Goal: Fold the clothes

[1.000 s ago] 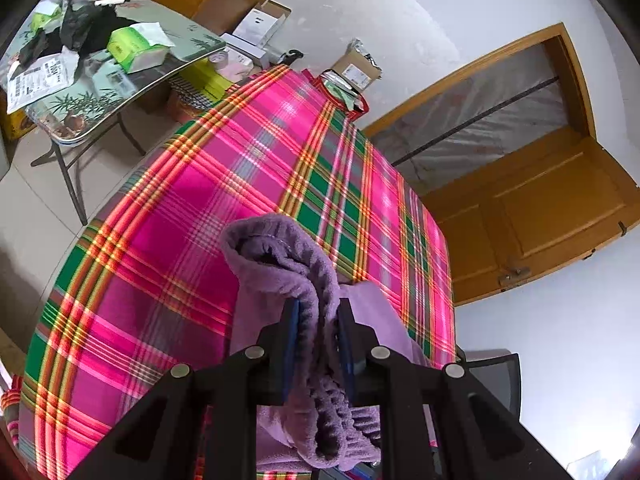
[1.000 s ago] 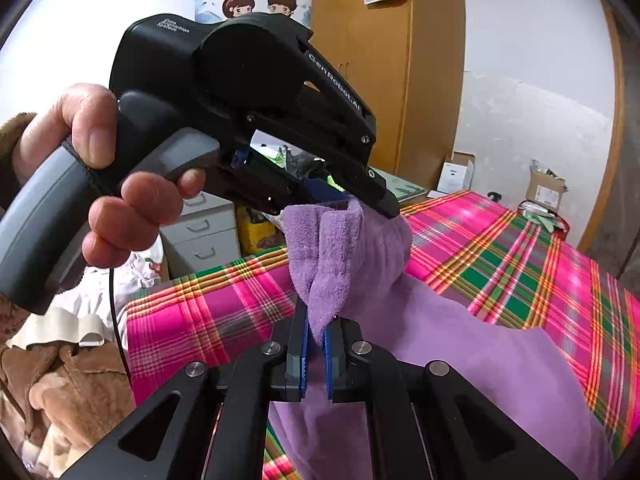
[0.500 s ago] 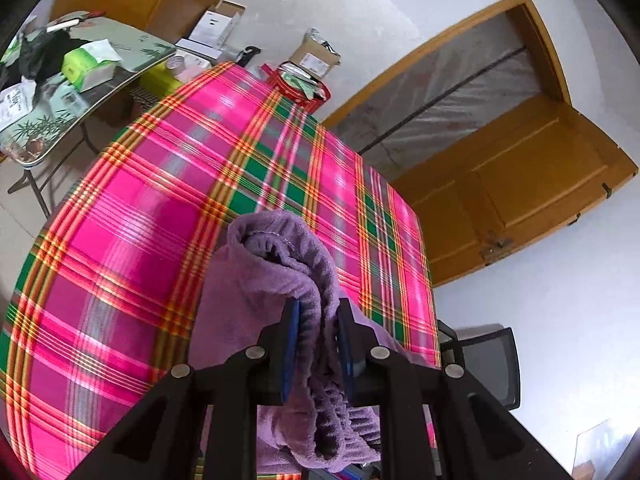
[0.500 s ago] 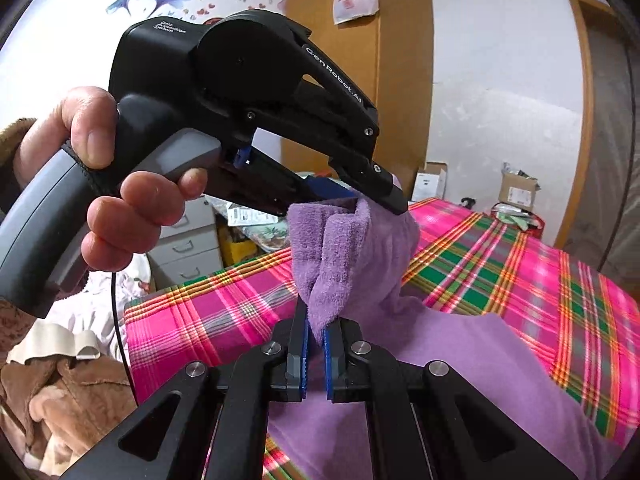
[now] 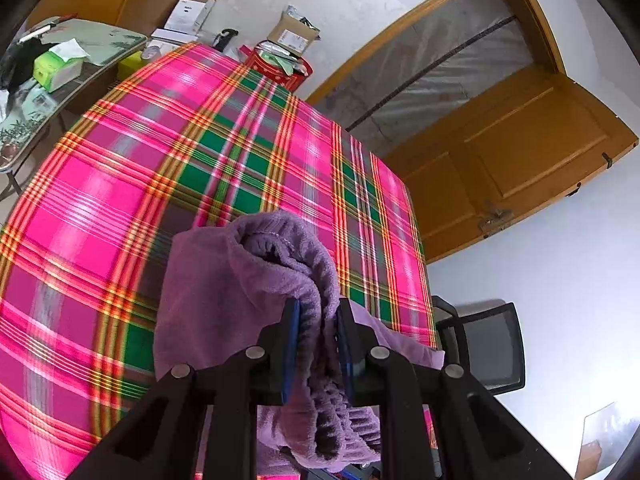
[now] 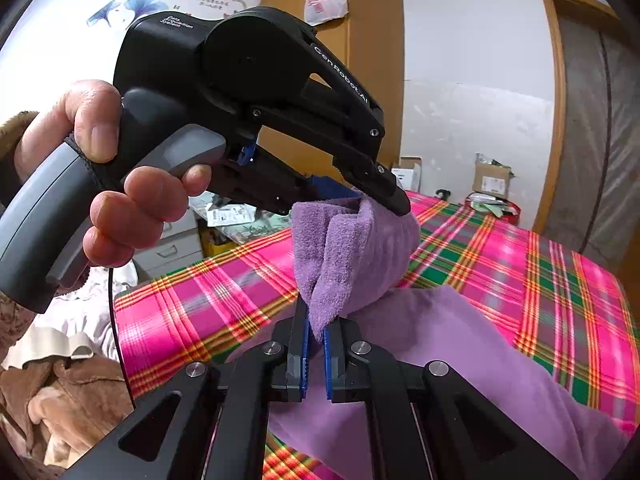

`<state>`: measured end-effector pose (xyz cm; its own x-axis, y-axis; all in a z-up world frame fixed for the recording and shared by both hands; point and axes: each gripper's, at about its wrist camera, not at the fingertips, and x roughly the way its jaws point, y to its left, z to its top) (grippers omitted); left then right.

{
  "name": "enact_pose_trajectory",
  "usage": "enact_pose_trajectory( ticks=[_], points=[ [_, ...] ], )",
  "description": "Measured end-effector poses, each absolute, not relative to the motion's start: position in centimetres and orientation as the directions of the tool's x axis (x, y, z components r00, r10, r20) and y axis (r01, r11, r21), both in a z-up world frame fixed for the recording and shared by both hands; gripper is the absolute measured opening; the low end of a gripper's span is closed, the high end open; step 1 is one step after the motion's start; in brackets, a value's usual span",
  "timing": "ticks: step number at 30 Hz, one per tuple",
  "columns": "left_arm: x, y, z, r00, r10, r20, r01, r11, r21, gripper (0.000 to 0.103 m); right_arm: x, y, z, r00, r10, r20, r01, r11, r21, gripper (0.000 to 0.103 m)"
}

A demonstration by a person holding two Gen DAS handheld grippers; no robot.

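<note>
A purple fleece garment (image 5: 224, 280) hangs lifted above a table covered in a pink, green and yellow plaid cloth (image 5: 120, 184). My left gripper (image 5: 316, 312) is shut on a thick bunched edge with a ribbed cuff. In the right wrist view my right gripper (image 6: 316, 324) is shut on a thin fold of the same purple garment (image 6: 460, 340). The left gripper (image 6: 364, 200), held by a person's hand (image 6: 120, 208), pinches the cloth just above and beyond the right one. The rest of the garment trails down to the right over the plaid cloth (image 6: 560, 280).
A side table (image 5: 80, 52) with a green tissue box stands at the far left. Cardboard boxes (image 5: 292, 32) and a red bin sit beyond the table's far end. A wooden door (image 5: 520, 168) and a black chair (image 5: 488, 344) are at the right. Brown clothes (image 6: 52, 400) lie at the left.
Both grippers have carried the purple garment along over the table and slightly up, holding their grips. More of the door side of the room and the far table end shows now.
</note>
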<state>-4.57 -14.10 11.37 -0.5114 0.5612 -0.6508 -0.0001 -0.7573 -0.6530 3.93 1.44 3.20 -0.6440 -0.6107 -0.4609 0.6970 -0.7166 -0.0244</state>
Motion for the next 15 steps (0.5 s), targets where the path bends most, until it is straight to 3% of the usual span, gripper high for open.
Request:
enact_pose_trajectory(
  ticks=[15],
  points=[
    [-5.8, -8.7, 9.9, -0.439, 0.600, -0.669, -0.044, -0.758, -0.651, 0.019, 4.3, 5.4, 2.3, -0.673, -0.568, -0.474, 0.653, -0.757, -0.021, 0.006]
  ],
)
